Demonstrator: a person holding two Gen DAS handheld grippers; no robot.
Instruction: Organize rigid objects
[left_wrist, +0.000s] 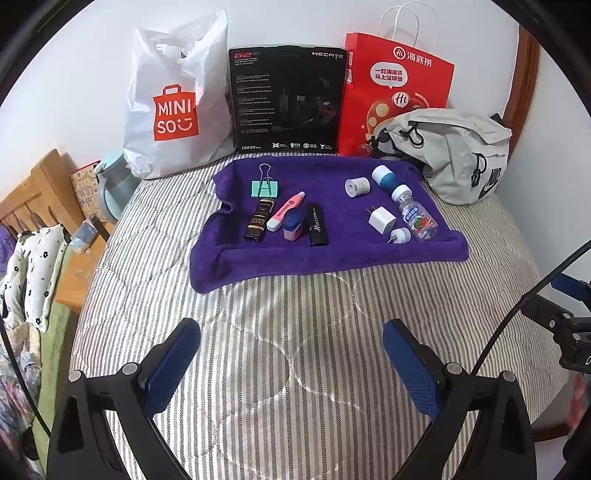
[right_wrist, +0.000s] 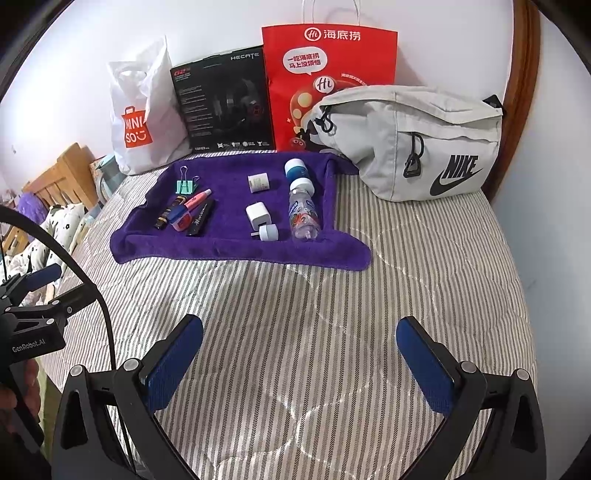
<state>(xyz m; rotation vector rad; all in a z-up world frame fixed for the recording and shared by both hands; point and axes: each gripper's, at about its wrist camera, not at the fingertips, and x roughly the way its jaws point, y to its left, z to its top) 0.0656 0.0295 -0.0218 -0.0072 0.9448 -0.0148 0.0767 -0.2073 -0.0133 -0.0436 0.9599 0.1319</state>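
Both grippers are released and empty: the left gripper (left_wrist: 291, 365) and right gripper (right_wrist: 299, 365) hover over the striped bedcover (left_wrist: 295, 332), well short of the purple towel (left_wrist: 332, 254). The items lie there in 2 groups; the bottle (left_wrist: 415, 214) touches the round plug (left_wrist: 400, 235). Risk: the soft, folded towel may let the bottle roll and scatter its neighbours when nudged.

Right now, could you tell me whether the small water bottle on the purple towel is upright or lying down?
Lying down. The water bottle rests on its side on the purple towel, white cap toward the wall.
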